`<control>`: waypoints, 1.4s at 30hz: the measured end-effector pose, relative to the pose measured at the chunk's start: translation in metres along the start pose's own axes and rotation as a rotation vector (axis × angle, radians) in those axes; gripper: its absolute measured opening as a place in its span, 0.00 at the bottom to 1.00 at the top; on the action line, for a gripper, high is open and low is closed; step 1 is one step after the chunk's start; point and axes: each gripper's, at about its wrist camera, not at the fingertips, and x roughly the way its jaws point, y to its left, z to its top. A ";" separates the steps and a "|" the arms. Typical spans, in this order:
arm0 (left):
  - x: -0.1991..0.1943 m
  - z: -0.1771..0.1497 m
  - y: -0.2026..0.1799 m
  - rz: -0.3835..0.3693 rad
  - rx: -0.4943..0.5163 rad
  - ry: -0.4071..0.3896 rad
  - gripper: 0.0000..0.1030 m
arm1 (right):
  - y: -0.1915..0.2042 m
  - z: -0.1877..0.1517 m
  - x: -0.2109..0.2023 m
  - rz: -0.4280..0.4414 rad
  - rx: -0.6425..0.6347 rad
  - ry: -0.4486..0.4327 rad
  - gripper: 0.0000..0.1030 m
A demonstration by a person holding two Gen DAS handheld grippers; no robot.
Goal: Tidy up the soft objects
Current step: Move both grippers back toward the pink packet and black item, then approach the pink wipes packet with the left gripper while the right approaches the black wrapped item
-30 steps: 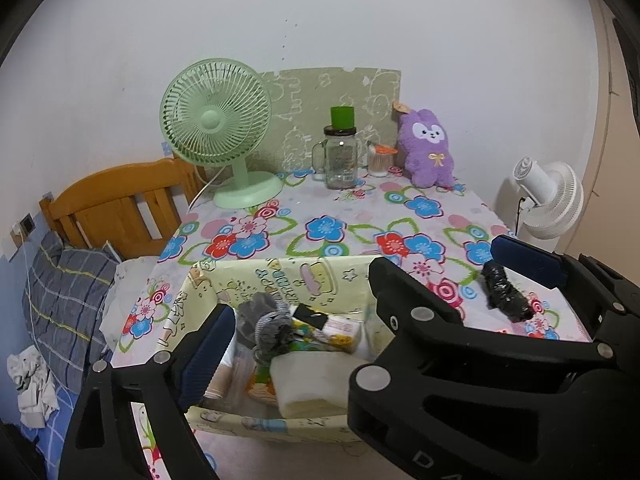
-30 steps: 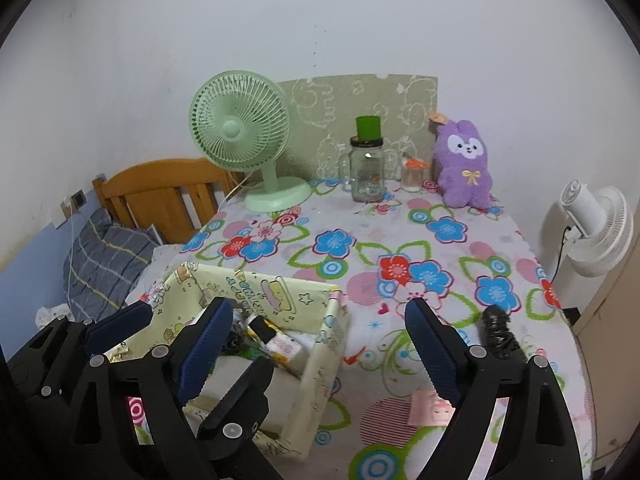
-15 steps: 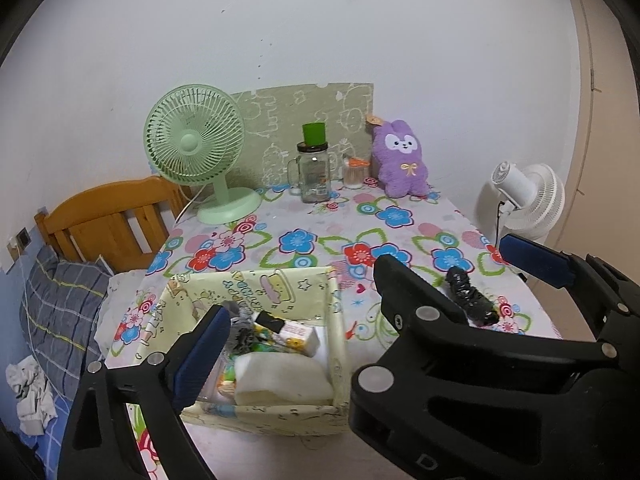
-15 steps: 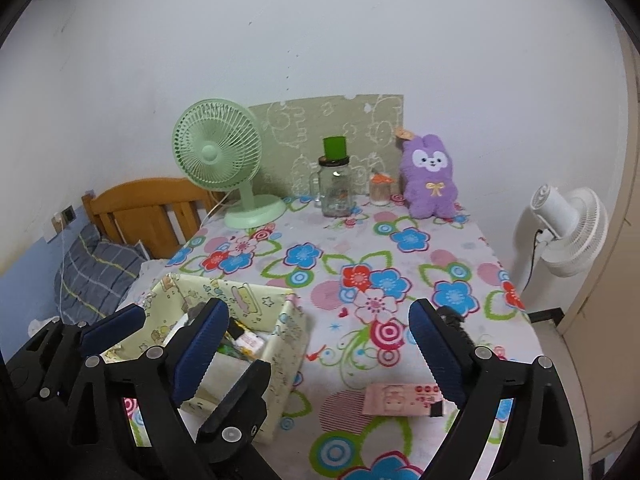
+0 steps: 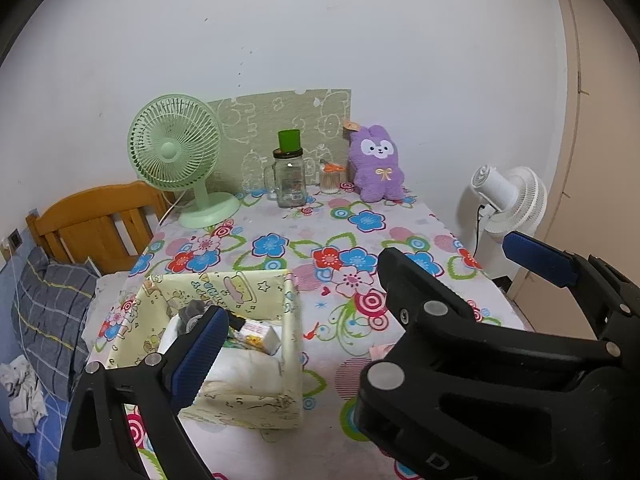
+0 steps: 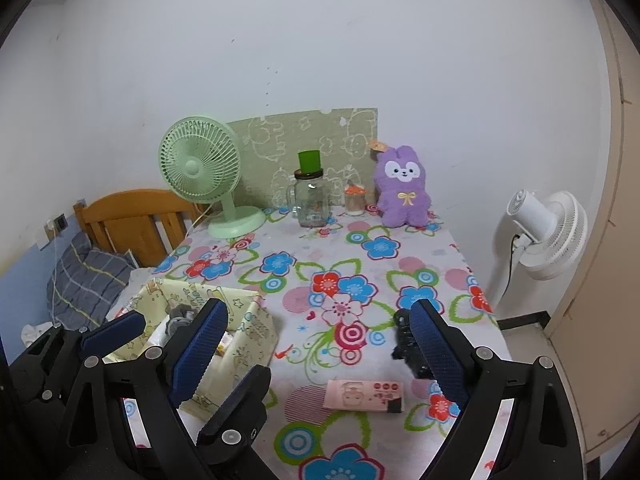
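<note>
A yellow fabric storage box (image 5: pixel 224 292) (image 6: pixel 256 332) sits on the floral table near its front left and holds several small items, among them a grey soft item (image 5: pixel 192 310). A purple plush rabbit (image 5: pixel 376 170) (image 6: pixel 402 188) stands against the wall at the back. A black crumpled soft item (image 6: pixel 404 344) lies at the front right, partly behind my right gripper's finger. A pink packet (image 6: pixel 364 396) lies in front of it. My left gripper (image 5: pixel 368 300) and right gripper (image 6: pixel 320 348) are both open and empty, held above the table's front edge.
A green desk fan (image 5: pixel 180 160), a glass jar with a green cup on top (image 5: pixel 290 176) and a small orange-lidded jar (image 5: pixel 332 176) stand along the back. A white floor fan (image 6: pixel 540 232) stands right of the table. A wooden bed headboard (image 5: pixel 92 224) is on the left.
Both grippers have pulled back and up from the table, so more of it shows. The pink packet has come into the right wrist view. Both grippers stay open.
</note>
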 end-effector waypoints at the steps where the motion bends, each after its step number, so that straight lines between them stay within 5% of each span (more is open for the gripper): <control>1: 0.000 0.000 -0.002 -0.002 0.001 -0.001 0.95 | -0.002 -0.001 -0.002 -0.001 0.001 -0.002 0.92; 42: 0.067 -0.034 -0.074 -0.052 0.006 0.136 0.95 | -0.086 -0.047 0.034 -0.117 0.073 0.066 0.92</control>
